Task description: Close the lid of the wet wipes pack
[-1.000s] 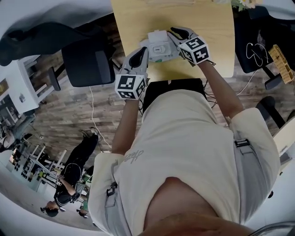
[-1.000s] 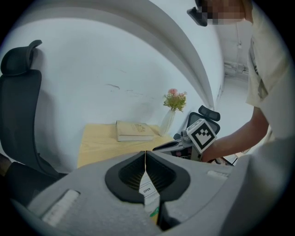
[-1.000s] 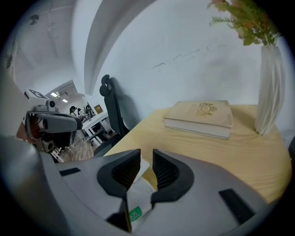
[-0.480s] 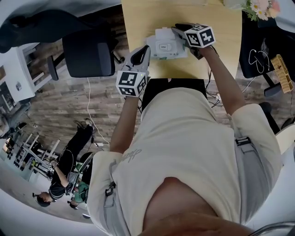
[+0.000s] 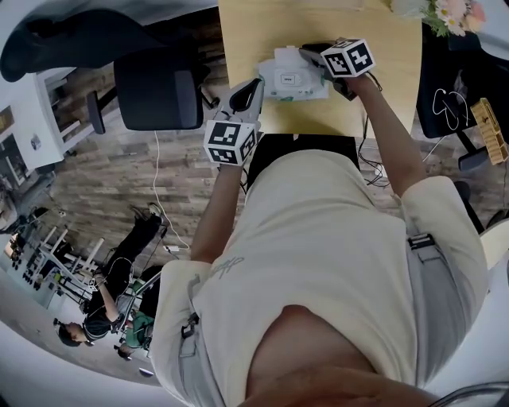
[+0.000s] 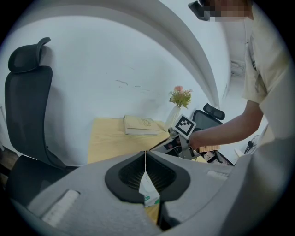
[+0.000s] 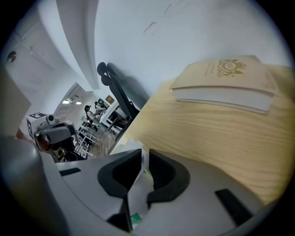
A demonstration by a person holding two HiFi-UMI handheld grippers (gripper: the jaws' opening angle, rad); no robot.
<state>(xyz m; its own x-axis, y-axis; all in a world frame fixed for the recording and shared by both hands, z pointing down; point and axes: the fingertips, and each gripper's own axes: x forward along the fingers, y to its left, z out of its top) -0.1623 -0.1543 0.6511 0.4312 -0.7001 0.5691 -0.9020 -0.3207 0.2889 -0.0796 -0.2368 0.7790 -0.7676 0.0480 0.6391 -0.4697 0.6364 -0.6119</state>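
The white wet wipes pack [image 5: 293,77] lies on the light wooden table [image 5: 382,103] near its front edge. Its small label faces up, and I cannot tell how its lid stands. My left gripper [image 5: 254,86] is at the pack's left edge and my right gripper [image 5: 312,54] at its far right corner. In the left gripper view the jaws are shut on a thin white fold of the pack [image 6: 149,192] with green print. In the right gripper view the jaws pinch the pack's white film [image 7: 137,186]. My right gripper [image 6: 183,127] also shows in the left gripper view.
A cream book [image 7: 226,83] lies flat further back on the table, also seen as the book [image 6: 140,125]. A vase of flowers [image 5: 445,12] stands at the far right corner. A black office chair [image 5: 155,87] stands left of the table. A second chair [image 5: 445,87] and cables are on the right.
My right gripper has moved from the pack's near right side to its far right corner. The left gripper has stayed at the pack's left edge.
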